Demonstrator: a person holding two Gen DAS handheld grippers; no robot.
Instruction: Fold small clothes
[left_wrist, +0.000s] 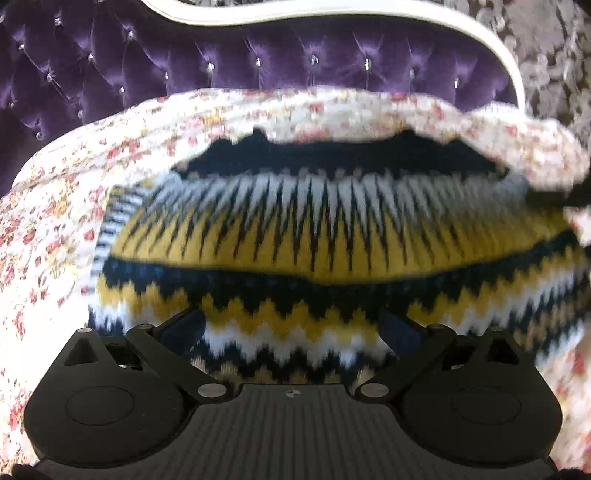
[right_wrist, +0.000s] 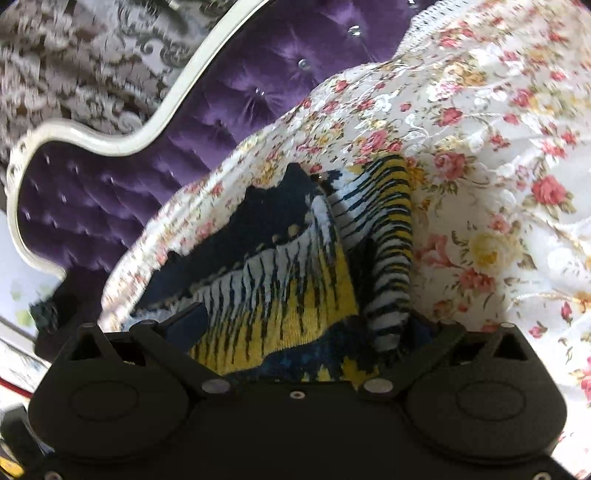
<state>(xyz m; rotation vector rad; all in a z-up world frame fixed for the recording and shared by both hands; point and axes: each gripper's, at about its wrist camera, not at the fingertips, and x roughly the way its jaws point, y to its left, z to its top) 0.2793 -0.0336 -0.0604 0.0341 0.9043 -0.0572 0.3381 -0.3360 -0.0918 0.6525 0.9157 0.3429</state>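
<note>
Purple tufted velvet formed the headboard (left_wrist: 258, 70), studded with crystal buttons and edged in glossy white trim, with damask wallpaper (right_wrist: 74, 62) behind it. On the bed lay a floral bedspread (left_wrist: 48, 221), satin-like and creased. The sweater (left_wrist: 295, 240), a thick knit in navy, white and mustard zigzag bands, rested on the bedspread near both grippers, with one striped sleeve (right_wrist: 388, 240) folded over the body. The left gripper (left_wrist: 291, 328) had its fingers spread wide with knit lying between them; the right gripper (right_wrist: 314, 328) stood likewise spread over the near hem. Neither was seen pinching cloth. Risk: a bulky knit could slip from a shallow pinch, or the jaws could catch the bedspread underneath and drag it into the fold. The folded sleeve could also spring back. Both views were blurred.
</note>
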